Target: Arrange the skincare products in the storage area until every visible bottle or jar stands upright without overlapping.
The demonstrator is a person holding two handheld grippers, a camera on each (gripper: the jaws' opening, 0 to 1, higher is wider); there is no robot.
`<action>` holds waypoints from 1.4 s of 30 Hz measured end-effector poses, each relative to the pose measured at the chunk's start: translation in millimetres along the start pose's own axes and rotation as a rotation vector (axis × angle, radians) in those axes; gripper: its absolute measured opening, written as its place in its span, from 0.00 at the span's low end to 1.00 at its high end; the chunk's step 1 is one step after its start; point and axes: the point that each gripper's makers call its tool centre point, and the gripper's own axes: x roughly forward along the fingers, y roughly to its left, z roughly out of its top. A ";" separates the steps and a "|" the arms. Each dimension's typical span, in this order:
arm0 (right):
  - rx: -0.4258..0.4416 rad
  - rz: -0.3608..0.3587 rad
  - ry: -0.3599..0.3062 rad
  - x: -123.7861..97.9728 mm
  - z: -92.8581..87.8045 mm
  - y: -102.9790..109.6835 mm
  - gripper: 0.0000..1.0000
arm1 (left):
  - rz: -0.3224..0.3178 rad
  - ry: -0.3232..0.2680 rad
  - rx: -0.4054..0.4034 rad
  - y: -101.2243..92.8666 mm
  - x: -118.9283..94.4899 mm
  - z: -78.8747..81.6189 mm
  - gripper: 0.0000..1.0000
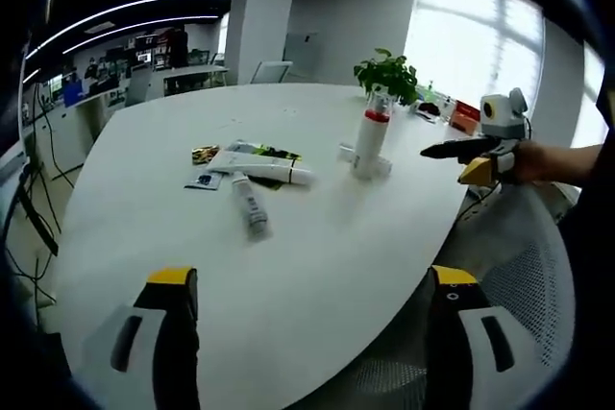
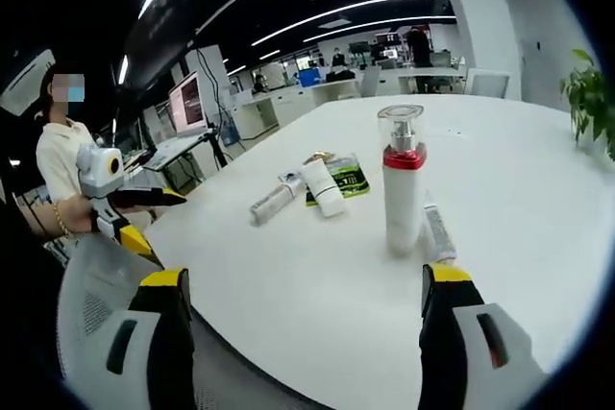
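A white pump bottle with a red band and clear cap stands upright on the white table. A small tube lies at its foot. Further off, a white tube and a silver-grey tube lie flat among sachets. My left gripper is open over the near table edge, nothing between its jaws. My right gripper is open too, short of the pump bottle and holding nothing.
A grey mesh chair stands at the table's near edge between the grippers. A potted plant is behind the pump bottle. Small sachets lie left of the tubes. Desks and monitors fill the room behind.
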 end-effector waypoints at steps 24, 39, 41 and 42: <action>-0.146 0.095 0.090 75.0 43.6 24.5 0.90 | -0.027 -0.015 0.003 -3.9 -0.8 2.9 0.90; -0.241 0.100 0.183 134.8 66.0 17.8 0.88 | -0.029 -0.004 -0.007 -2.6 0.4 -0.1 0.87; -0.252 0.094 0.191 141.9 68.0 18.2 0.87 | -0.032 -0.003 -0.012 -2.3 0.6 -0.9 0.86; -0.258 0.092 0.197 145.8 68.5 17.7 0.87 | -0.032 -0.001 -0.011 -2.6 0.5 -1.3 0.86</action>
